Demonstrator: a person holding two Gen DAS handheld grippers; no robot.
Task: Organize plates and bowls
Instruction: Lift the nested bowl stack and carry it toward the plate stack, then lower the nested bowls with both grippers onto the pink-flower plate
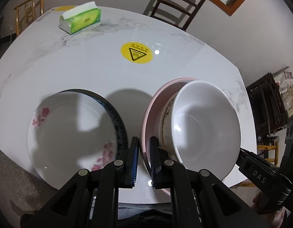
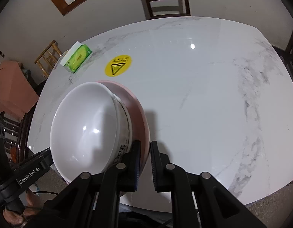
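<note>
My left gripper (image 1: pixel 144 144) is clamped on the near rim of the pink plate (image 1: pixel 152 112); my right gripper (image 2: pixel 145 148) pinches the same plate's opposite rim. A white bowl (image 2: pixel 83 125) sits in it, tilted. The floral bowl (image 1: pixel 70 133) rests left, near the table (image 2: pixel 194 95) edge. Bare marble spreads right and beyond.
</note>
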